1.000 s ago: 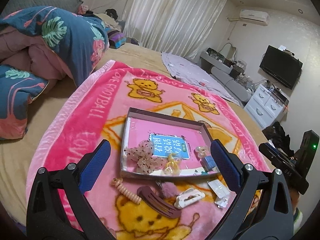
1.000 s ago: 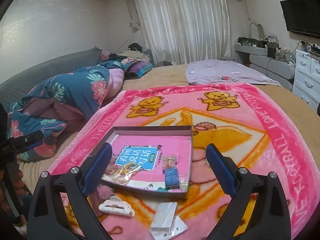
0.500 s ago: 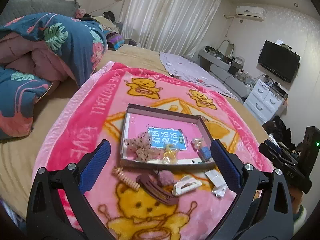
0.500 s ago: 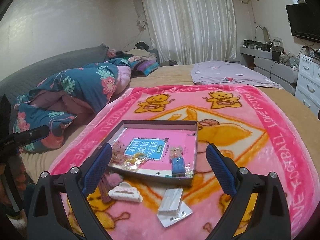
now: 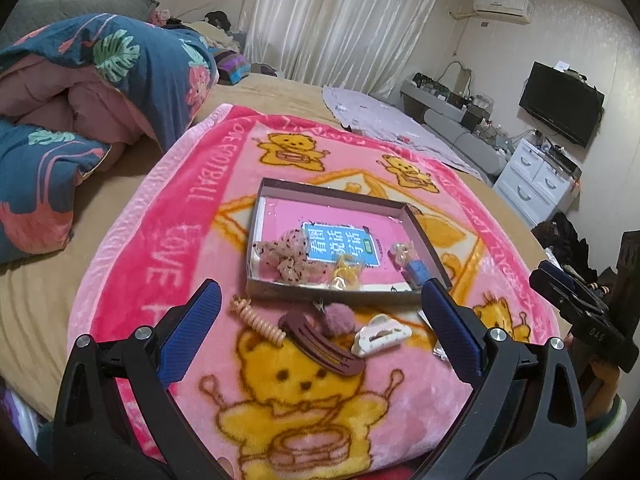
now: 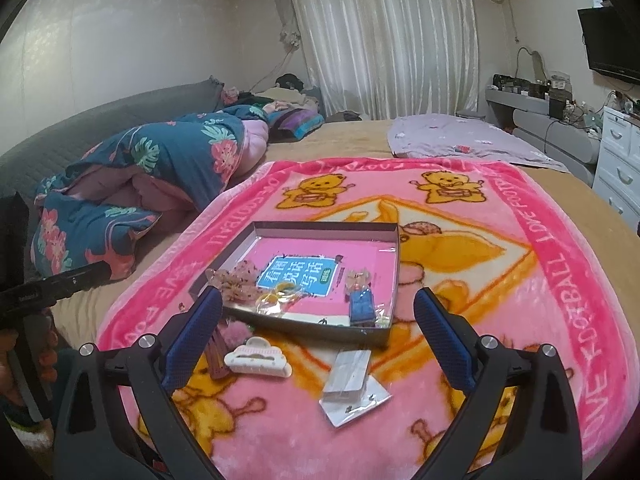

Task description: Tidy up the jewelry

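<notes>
A shallow box tray (image 5: 334, 193) (image 6: 394, 264) lies on the pink bear blanket (image 5: 168, 216) (image 6: 560, 240). It holds a pink speckled bow (image 5: 286, 256) (image 6: 236, 280), yellow hair ties (image 5: 344, 274) (image 6: 276, 296) and a blue clip (image 5: 416, 270) (image 6: 362, 304). In front of the tray lie a beige spiral hair tie (image 5: 258, 320), a maroon hair clip (image 5: 320, 344), a pink pompom (image 5: 339, 317) (image 6: 236, 330), a white claw clip (image 5: 380, 335) (image 6: 258, 357) and a clear packet (image 6: 352, 380). My left gripper (image 5: 318, 336) and right gripper (image 6: 316, 344) are open and empty above these items.
A folded blue floral quilt (image 5: 100, 80) (image 6: 160, 168) lies at the left on the tan bed. A lilac cloth (image 6: 460, 136) lies at the far side. White drawers (image 5: 536, 184) and a TV (image 5: 560, 102) stand at the right.
Both grippers have pulled back and up from the tray, so more of the blanket and the loose items in front show. Both stay open.
</notes>
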Demonstrator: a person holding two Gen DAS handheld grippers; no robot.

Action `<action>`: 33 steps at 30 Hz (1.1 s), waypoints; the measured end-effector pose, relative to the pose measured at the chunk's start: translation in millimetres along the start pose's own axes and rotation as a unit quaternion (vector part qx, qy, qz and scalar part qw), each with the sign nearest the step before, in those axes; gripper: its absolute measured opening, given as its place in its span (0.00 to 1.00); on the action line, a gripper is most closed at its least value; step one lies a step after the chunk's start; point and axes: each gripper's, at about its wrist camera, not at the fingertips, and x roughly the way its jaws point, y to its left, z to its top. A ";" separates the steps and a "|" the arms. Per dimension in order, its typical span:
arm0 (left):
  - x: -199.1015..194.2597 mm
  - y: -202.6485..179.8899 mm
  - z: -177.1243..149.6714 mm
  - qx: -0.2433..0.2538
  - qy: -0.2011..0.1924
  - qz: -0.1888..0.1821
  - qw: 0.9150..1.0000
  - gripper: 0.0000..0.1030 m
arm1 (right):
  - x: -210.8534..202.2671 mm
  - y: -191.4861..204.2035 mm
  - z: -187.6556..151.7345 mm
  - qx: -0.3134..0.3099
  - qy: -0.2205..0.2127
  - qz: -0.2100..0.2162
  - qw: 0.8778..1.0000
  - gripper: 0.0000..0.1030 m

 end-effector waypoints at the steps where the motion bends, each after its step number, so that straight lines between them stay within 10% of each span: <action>1: -0.1 -0.4 -1.1 0.002 0.001 0.001 1.000 0.91 | 0.1 0.8 -1.6 -0.002 0.002 0.000 1.000 0.93; 33: 32.2 1.1 -46.9 0.012 0.076 0.002 0.997 0.91 | 16.7 1.2 -47.9 -0.025 0.067 -0.012 0.997 0.94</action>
